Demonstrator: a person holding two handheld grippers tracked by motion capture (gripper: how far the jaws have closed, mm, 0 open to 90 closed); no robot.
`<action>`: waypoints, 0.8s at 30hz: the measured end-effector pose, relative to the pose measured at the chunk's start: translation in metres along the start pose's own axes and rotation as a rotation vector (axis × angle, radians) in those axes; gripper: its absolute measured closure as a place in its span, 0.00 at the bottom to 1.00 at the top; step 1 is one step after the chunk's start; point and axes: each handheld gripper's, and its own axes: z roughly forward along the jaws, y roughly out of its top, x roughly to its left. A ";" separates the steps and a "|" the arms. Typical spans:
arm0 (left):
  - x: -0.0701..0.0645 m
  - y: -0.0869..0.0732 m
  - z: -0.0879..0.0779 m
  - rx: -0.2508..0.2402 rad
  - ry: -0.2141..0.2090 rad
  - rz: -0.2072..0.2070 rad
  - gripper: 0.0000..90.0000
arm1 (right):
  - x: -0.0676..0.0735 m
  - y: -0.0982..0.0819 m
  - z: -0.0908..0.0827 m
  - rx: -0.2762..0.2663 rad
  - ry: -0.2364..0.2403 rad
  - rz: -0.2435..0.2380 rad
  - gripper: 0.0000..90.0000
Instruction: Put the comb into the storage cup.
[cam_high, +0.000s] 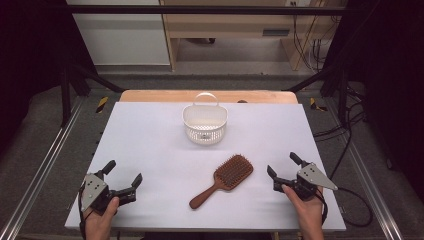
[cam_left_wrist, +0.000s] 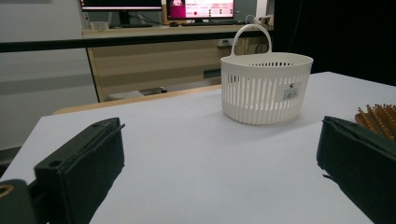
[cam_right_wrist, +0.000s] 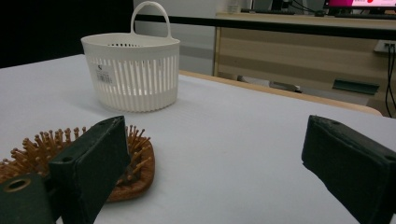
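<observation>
The brown hairbrush (cam_high: 223, 180) is lying bristles up on the white table (cam_high: 150, 145), on my side of the white basket (cam_high: 205, 123) and well apart from it, its handle pointing toward me. I am holding my right gripper (cam_high: 283, 166) just right of the hairbrush, jaws spread wide around nothing. I am holding my left gripper (cam_high: 123, 173) farther from the hairbrush, on its other side, jaws equally wide and gripping nothing.

Two handheld black grippers, left gripper (cam_high: 121, 172) and right gripper (cam_high: 282, 165), each with blocky matte-black jaws, a grey three-cornered top plate with small screws, a thin black cable trailing back, bare forearms without sleeves
</observation>
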 end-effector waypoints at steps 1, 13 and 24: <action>0.000 0.000 0.000 0.002 0.002 -0.003 0.01 | 0.000 0.000 0.001 0.005 -0.004 0.006 0.09; -0.004 -0.002 0.002 0.028 -0.016 -0.001 0.01 | 0.004 0.001 0.001 0.054 0.015 0.002 0.42; -0.005 -0.003 0.005 0.046 -0.022 0.017 0.01 | 0.004 0.001 0.002 0.172 0.056 0.066 0.89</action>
